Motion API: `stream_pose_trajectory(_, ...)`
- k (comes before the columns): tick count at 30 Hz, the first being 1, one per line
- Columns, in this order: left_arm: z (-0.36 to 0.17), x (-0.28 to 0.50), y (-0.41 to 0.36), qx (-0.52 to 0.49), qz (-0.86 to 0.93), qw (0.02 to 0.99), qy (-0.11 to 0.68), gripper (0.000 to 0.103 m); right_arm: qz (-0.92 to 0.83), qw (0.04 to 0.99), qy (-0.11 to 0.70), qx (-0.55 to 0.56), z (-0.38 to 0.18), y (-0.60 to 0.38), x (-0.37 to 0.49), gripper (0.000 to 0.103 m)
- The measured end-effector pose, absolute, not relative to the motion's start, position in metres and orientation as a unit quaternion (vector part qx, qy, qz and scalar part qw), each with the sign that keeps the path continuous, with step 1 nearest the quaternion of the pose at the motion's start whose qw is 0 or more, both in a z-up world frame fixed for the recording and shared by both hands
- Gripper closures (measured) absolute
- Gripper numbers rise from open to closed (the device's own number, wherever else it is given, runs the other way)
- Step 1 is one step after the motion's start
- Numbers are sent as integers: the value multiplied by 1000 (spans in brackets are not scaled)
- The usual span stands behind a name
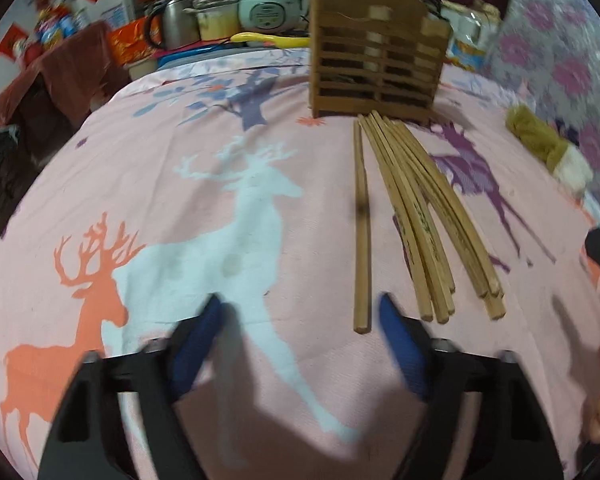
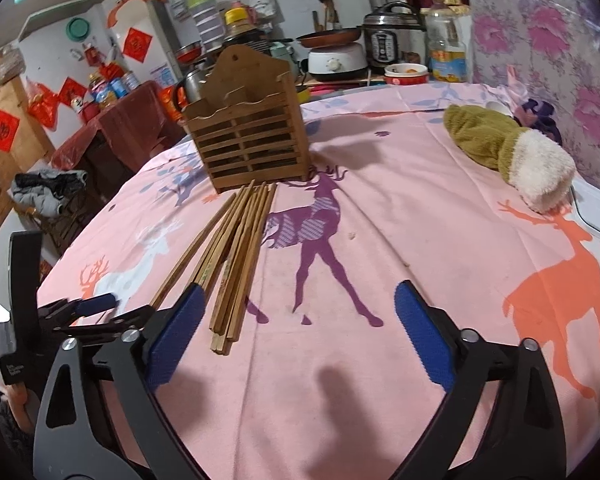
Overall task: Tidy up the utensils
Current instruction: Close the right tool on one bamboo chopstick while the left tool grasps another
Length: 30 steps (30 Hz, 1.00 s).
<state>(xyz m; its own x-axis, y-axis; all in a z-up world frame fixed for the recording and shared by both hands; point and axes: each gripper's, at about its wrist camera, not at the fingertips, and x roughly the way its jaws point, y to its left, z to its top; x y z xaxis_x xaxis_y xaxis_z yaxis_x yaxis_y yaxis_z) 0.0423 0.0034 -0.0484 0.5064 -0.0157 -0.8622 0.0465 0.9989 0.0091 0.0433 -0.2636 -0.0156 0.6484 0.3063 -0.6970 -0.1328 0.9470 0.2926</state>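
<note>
Left wrist | lone chopstick point(image 1: 361, 224) | beside left gripper point(image 1: 300, 308), jaws apart

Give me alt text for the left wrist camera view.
Wooden chopsticks lie loose on a pink deer-print cloth before an upright slatted wooden holder. The left gripper hangs near their ends, jaws open and empty.

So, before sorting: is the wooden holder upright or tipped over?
Upright: the wooden holder stands on its base on the tablecloth, open top upward.
</note>
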Motion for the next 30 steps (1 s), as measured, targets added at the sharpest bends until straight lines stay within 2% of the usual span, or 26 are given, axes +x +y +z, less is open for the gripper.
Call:
stream_pose_trajectory(1, -47, 41, 2, 16, -23, 870, 492, 59, 127, 900, 403, 107, -16, -262, 43, 21)
stream_pose_trajectory(2, -47, 40, 3, 12, -31, 871, 490, 69, 135, 898, 405, 105, -17, -260, 44, 25)
stream_pose_trajectory(3, -46, 39, 4, 6, -34, 872, 488, 87, 143, 896, 408, 104, -18, -258, 43, 31)
stream_pose_trajectory(4, -46, 41, 8, -2, -30, 872, 488, 93, 155, 891, 415, 100, -20, -255, 44, 38)
stream_pose_trajectory(7, -47, 44, 23, -37, -18, 870, 492, 94, 184, 878, 434, 85, -27, -242, 45, 51)
stream_pose_trajectory(10, -47, 47, 31, -58, -13, 867, 494, 94, 190, 872, 448, 51, -35, -228, 45, 58)
stream_pose_trajectory(14, -47, 44, 25, -33, -6, 870, 492, 93, 164, 871, 462, -38, -47, -206, 47, 60)
stream_pose_trajectory(17, -47, 44, 22, -24, -8, 871, 491, 88, 189, 854, 482, -47, -55, -198, 57, 62)
stream_pose_trajectory(19, -47, 43, 21, -21, -10, 871, 491, 76, 191, 855, 479, -55, -55, -194, 57, 62)
stream_pose_trajectory(22, -47, 43, 18, -11, -6, 872, 490, 66, 196, 854, 479, -53, -56, -193, 60, 63)
stream_pose_trajectory(30, -47, 43, 22, -19, -5, 871, 490, 65, 160, 860, 485, -8, -55, -226, 74, 70)
